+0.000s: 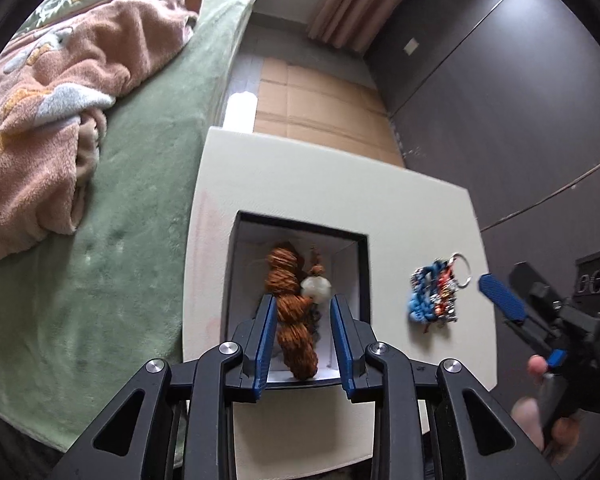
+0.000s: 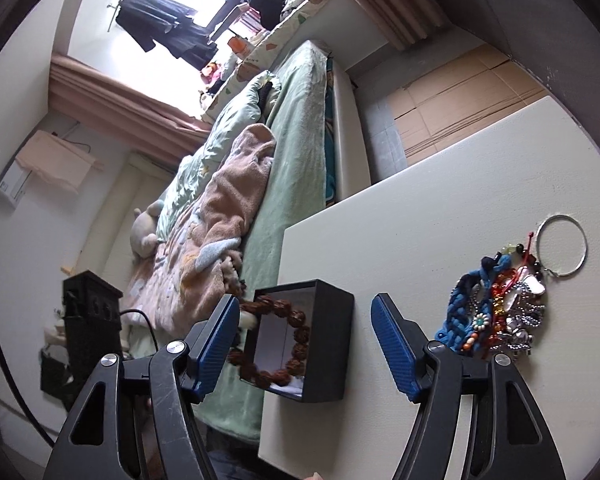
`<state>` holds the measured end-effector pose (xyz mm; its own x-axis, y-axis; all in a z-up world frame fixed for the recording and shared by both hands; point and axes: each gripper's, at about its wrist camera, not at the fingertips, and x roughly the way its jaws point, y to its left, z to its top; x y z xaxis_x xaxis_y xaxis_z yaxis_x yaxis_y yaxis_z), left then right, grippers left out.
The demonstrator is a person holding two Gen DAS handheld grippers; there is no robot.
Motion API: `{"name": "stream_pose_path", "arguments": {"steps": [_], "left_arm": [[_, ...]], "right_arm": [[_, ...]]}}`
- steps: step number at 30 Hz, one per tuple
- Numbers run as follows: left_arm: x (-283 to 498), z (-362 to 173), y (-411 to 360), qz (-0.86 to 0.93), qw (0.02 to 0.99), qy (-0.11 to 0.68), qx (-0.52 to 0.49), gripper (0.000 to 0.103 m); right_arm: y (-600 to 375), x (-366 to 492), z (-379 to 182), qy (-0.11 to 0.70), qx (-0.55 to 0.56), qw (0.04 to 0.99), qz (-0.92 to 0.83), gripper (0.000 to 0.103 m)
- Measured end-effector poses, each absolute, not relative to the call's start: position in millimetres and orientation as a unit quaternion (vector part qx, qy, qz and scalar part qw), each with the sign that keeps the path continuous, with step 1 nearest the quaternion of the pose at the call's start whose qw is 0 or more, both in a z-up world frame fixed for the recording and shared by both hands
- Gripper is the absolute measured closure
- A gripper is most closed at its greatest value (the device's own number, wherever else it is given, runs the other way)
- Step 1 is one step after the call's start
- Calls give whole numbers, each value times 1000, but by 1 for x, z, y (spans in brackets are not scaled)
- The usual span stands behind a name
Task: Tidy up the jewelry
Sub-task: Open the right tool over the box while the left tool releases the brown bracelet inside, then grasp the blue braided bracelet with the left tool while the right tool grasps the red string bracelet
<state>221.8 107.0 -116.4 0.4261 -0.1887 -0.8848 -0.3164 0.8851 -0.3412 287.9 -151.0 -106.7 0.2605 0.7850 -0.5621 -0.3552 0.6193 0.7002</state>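
While over the box (image 1: pixel 300 240), left claw (image 1: pixel 300 308) parted astride bracelet (image 1: pixel 294 320).

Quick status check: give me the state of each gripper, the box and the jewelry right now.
Left gripper: open, fingers straddling the brown bead bracelet over the box.
Right gripper: open, holding nothing.
Black box: lidless, open, on the white table.
Brown bead bracelet: inside the box, one end draped over its rim.
Jewelry pile: tangled, on the table outside the box, not gripped.
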Motion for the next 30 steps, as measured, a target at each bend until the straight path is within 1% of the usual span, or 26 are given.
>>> {"name": "stream_pose_path", "arguments": {"steps": [1, 3, 5, 6, 13, 18, 26, 30], "left_arm": [[221, -119, 107, 41, 809, 537, -236, 74], [221, -118, 105, 48, 814, 537, -218, 64], [220, -112, 102, 50, 821, 530, -203, 31], [220, -108, 101, 48, 825, 525, -203, 29], [226, -89, 89, 38, 836, 510, -198, 29], [232, -82, 71, 22, 844, 501, -190, 29], [252, -83, 28, -17, 849, 500, -171, 29], [262, -88, 5, -34, 851, 501, -156, 29]], "right_arm": [[-154, 288, -106, 478, 225, 763, 372, 34], [-161, 287, -105, 478, 224, 766, 368, 34], [-164, 287, -103, 479, 220, 769, 361, 34], [-165, 287, -103, 479, 218, 771, 359, 34], [-190, 288, -92, 477, 201, 789, 331, 34], [-222, 295, -96, 490, 197, 798, 291, 34], [-269, 310, -116, 518, 222, 796, 221, 34], [-281, 311, -113, 508, 233, 801, 217, 34]]}}
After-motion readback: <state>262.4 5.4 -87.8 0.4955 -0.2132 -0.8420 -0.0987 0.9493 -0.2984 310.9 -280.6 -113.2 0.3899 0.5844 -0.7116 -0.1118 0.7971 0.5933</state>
